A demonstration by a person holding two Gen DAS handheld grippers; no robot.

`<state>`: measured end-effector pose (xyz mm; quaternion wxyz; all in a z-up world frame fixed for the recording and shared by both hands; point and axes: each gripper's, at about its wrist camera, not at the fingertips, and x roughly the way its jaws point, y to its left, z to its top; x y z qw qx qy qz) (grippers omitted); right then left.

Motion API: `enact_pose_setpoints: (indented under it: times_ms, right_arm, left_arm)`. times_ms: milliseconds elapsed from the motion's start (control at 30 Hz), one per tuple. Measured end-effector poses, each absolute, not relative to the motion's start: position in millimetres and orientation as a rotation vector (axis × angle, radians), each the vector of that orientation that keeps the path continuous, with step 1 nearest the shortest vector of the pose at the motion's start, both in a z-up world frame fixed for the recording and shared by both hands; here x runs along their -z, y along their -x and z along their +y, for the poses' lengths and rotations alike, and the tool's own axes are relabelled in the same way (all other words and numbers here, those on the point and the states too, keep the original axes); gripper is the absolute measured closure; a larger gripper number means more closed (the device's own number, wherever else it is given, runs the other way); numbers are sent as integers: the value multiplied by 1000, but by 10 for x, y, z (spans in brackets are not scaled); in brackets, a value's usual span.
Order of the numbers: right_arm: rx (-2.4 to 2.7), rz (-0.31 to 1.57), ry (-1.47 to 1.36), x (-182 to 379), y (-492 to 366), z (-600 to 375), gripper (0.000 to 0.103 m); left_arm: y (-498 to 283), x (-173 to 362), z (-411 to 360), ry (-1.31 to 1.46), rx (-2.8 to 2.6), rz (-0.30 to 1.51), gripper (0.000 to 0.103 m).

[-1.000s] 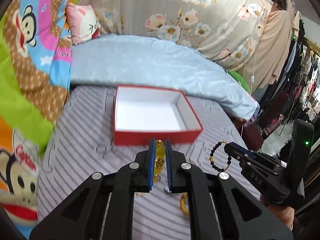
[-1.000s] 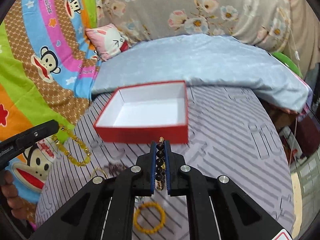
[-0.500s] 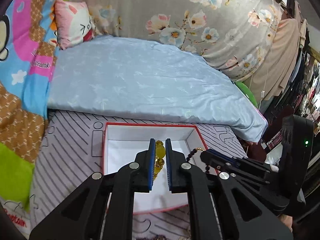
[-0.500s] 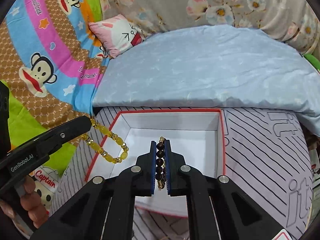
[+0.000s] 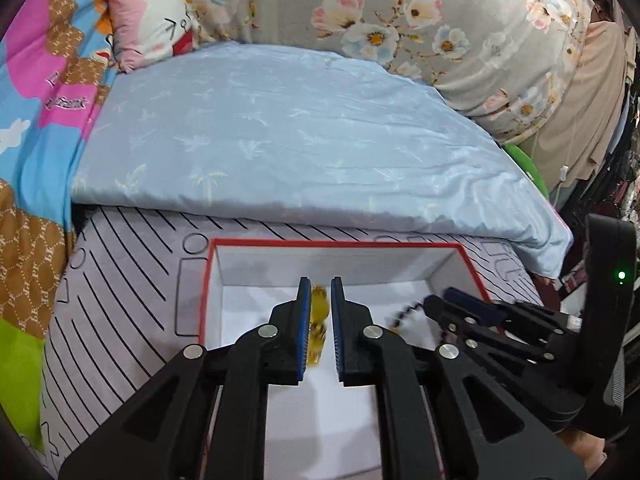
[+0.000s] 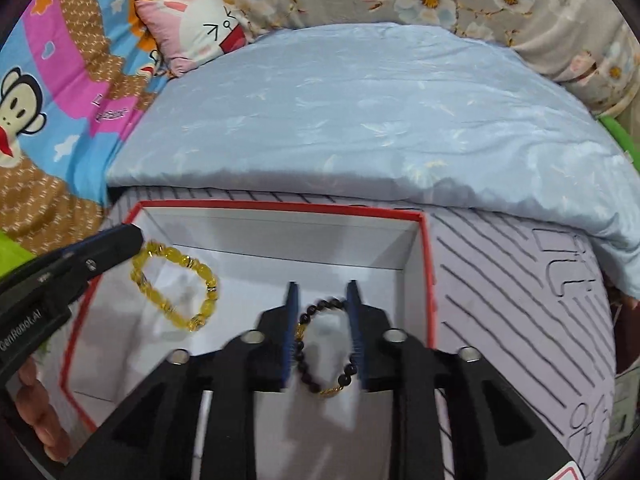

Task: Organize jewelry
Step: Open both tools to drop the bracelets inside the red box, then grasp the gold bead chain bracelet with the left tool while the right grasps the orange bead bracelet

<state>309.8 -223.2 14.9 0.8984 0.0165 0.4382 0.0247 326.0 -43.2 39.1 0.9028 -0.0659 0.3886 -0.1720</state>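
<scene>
both claws hang over the red box [image 6: 427, 264]. right claw [image 6: 322, 336], lower centre of its view, stands spread, the dark bead bracelet [image 6: 320, 354] loose between its fingers above the white floor. left claw [image 5: 320, 320] is slightly parted; the yellow bead bracelet [image 6: 176, 294] dangles from its tip at left of the right view. risks: the dark bracelet snagging on a finger pad as the claw lifts, or the yellow one catching the box's left rim and spilling onto the striped mat [image 6: 520, 300].

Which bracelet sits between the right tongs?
The dark beaded bracelet, hanging between the open right tongs over the red box. The yellow bracelet is by the left tongs.
</scene>
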Motion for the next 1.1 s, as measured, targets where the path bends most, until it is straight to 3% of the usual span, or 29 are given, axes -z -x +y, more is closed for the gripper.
enact_pose_setpoints:
  times_ms: [33,100,133,333,633,1100]
  right_arm:
    - [-29,892,-17,-175,-3068,-2245,63]
    - [-6,867,3,-233,-2992,-2272,60]
    - [-1,858,7,-265,-2949,-2284,59]
    - [16,801,48,-502,-2566,-2261,50]
    - [-1,772,23,-655,-1903,-2177,50]
    - [-10,868,14,-273,-880,-2056,50]
  left_arm:
    - [-3259,-390,-424,120,333,795,84]
    - [-3234,-417,-385,113,310,775,54]
    - [-3208,-444,-359,119,299,761,51]
    - [-2949,-617,-240,99,262,723,49]
    - [-2325,-672,10,70,189,721,47]
    - [-1479,-128,205,61,160,872,46]
